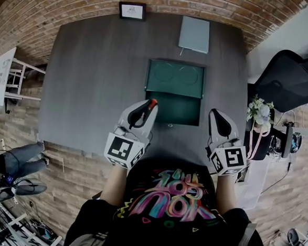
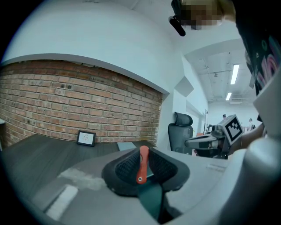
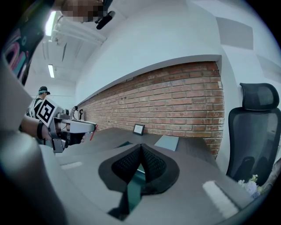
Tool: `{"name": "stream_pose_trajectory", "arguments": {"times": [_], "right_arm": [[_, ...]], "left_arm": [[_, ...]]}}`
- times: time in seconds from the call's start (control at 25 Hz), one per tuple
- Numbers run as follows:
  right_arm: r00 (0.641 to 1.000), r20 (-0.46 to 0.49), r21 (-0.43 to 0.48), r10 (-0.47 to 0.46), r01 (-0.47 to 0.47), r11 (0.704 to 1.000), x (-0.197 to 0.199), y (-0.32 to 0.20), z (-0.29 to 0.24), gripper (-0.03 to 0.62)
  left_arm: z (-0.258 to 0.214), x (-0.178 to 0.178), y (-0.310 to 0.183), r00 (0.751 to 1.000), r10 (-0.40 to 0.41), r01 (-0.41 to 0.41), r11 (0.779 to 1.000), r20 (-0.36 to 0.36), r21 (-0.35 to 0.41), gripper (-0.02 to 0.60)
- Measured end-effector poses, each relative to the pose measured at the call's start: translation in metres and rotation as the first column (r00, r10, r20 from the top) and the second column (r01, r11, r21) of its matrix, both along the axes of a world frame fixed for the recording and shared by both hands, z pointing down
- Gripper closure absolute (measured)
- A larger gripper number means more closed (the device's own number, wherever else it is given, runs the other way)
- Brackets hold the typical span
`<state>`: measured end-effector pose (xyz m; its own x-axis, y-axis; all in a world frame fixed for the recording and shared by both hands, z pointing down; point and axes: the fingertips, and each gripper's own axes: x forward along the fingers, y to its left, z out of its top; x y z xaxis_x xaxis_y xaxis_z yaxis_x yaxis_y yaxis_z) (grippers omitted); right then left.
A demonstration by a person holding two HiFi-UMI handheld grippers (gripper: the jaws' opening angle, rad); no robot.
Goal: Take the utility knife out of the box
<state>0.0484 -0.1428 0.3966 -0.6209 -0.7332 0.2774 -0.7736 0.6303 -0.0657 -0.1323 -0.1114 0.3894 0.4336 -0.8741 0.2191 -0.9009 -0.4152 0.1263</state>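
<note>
The left gripper (image 1: 144,109) is clamping the red utility knife (image 2: 142,163) between its pads, holding it just outside the open green box (image 1: 174,108). The right gripper (image 3: 140,165) is hovering alongside, jaws together and empty. Removal looks done; perhaps only setting the knife down is remaining.

The box (image 1: 174,90) sits mid-way on the table (image 1: 88,89). A flat board (image 1: 194,34) lies behind it, a picture frame (image 1: 132,10) further left, and an office chair (image 1: 291,79) at the right.
</note>
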Motion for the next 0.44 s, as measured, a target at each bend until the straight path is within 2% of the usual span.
{"name": "stream_pose_trajectory", "arguments": {"times": [0.44], "right_arm": [[0.999, 0.011, 0.011, 0.034, -0.034, 0.999, 0.0016, 0.0105, 0.0000, 0.594]], "left_arm": [[0.0017, 0.0014, 0.0084, 0.999, 0.034, -0.034, 0.999, 0.012, 0.010, 0.515]]}}
